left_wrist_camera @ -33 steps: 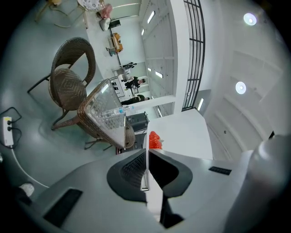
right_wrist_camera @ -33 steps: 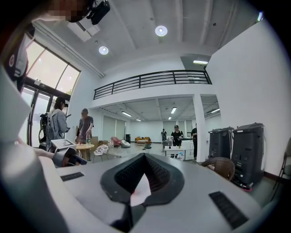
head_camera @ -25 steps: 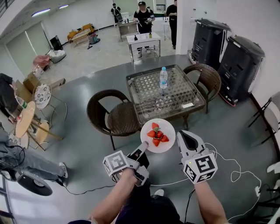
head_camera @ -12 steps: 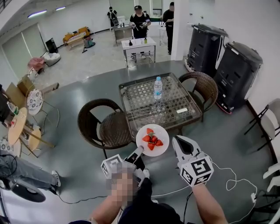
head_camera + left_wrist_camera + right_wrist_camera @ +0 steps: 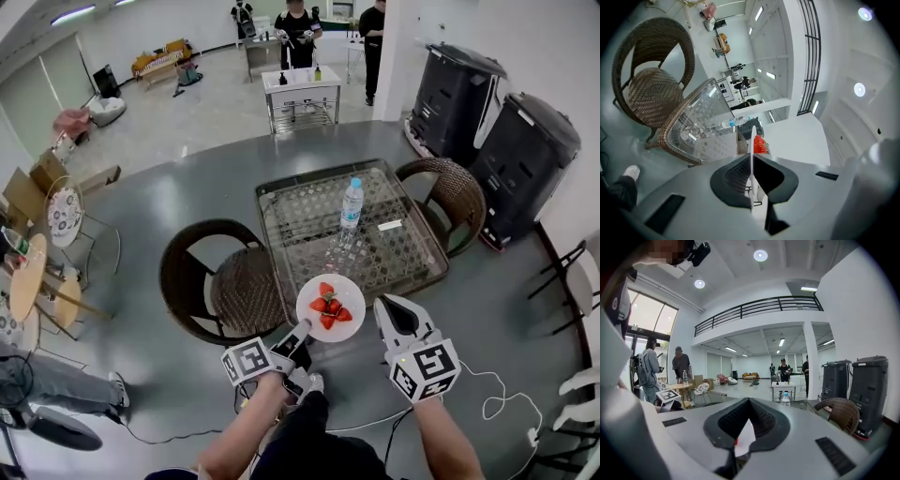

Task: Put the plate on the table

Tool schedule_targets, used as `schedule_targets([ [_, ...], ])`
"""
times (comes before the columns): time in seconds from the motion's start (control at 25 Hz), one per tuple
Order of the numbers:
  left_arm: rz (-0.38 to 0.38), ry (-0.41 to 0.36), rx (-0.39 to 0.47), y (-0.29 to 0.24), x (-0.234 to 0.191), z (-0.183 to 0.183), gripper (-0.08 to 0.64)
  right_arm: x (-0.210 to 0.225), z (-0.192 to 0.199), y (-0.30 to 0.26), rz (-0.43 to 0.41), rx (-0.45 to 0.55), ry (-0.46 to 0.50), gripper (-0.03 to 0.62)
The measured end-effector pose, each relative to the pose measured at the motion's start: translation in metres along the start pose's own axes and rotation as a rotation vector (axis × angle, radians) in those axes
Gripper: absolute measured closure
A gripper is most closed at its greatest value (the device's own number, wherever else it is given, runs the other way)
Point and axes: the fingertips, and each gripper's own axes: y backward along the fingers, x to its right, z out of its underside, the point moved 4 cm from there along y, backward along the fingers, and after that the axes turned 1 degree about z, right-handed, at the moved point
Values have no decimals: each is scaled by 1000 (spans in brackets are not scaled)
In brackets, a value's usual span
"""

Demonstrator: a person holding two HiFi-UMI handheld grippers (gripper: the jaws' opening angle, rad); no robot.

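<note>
A white plate carrying several strawberries hangs in the air just in front of the near edge of the glass-topped wicker table. My left gripper is shut on the plate's near-left rim. In the left gripper view the plate stands edge-on between the jaws, with a strawberry beyond. My right gripper is shut, close to the plate's right side and apart from it. In the right gripper view a white sliver of plate shows past the closed jaws of the right gripper.
A water bottle and a small white card are on the table. Wicker chairs stand at its left and right. Two black bins line the right wall. Cables trail on the floor.
The plate stays clamped in my left gripper. Both grippers sit slightly lower in the view and the table has shifted as the head camera moved.
</note>
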Motion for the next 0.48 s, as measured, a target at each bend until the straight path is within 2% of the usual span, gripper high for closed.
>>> schedule_targets([
  [0.28,-42,15,-20,-32,-38,-44,541,13,0,-60,1,-47,-4,588],
  [0.48,-79,54,-4,-48,-63,-58,541,24,6,-83,-9,-91,-4,588],
])
